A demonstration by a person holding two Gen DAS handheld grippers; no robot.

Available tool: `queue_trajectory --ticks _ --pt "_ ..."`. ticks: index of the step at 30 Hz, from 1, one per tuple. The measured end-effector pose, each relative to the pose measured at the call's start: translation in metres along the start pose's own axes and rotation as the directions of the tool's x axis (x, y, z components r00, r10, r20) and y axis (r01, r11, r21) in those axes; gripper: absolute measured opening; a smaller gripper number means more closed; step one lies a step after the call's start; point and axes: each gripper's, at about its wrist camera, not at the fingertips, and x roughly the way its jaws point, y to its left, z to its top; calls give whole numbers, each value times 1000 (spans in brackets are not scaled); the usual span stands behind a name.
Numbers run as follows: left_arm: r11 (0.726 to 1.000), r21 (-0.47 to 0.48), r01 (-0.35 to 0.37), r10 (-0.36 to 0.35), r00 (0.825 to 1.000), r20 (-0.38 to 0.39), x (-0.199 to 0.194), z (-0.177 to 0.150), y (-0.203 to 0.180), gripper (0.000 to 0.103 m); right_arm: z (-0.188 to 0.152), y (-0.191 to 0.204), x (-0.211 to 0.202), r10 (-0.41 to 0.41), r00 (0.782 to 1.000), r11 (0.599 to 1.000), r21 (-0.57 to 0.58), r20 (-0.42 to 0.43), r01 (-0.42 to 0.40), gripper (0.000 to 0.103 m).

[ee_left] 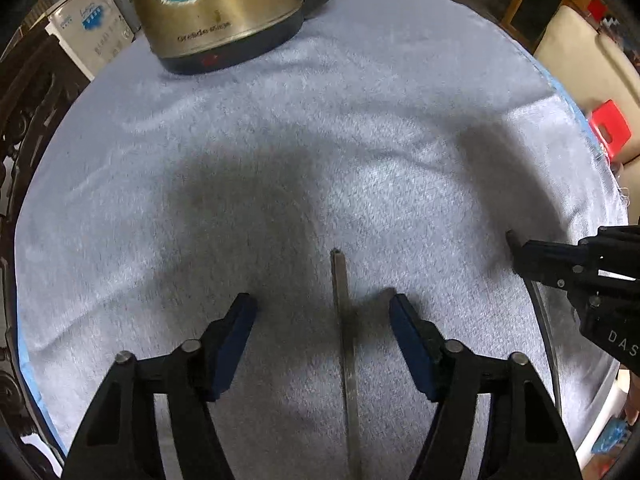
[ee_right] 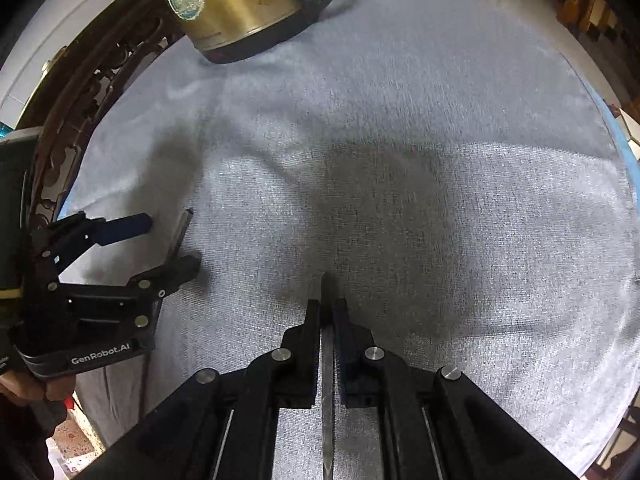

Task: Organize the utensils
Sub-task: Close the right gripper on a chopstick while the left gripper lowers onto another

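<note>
My left claw stood spread over one metal utensil lying between its pads, untouched, on the grey cloth. My right claw pinched a second utensil. A brass kettle stood far off.

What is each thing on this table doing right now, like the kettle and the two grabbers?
kettle, standing upright on the cloth.
left gripper, fingers open around a metal utensil, not pressing it.
right gripper, fingers shut on a second utensil.
cloth, spread over the table, lightly wrinkled.
</note>
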Motion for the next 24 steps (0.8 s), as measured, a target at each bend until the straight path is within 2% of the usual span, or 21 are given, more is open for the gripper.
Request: queue_trajectory --ticks 3,4,5,9,16,20,24 --pt "1000 24 3 -4 999 37 -4 2 -6 37 -1 -1 -2 6 1000 1000 3 22 -6 9" --pt "999 35 8 -9 999 47 -5 2 -8 17 -2 -1 -2 1 1000 1000 -4 30 -1 9" --pt "999 38 14 -16 999 52 -6 3 -9 8 -2 1 -2 -10 999 1000 -20 36 10 9" --pt "1000 7 24 -24 997 67 -8 -4 -8 6 -8 4 -3 -33 998 999 -32 53 34 7" --pt "998 -49 27 -24 998 53 -28 -33 7 5 -24 7 -25 -17 996 999 -33 90 20 7" --pt "995 -92 34 -25 994 103 -57 -54 19 5 -36 15 -57 11 987 999 -43 163 -4 7" --pt "987 -157 34 -4 983 183 -91 -74 37 5 -50 26 -83 13 972 999 -44 236 -2 7"
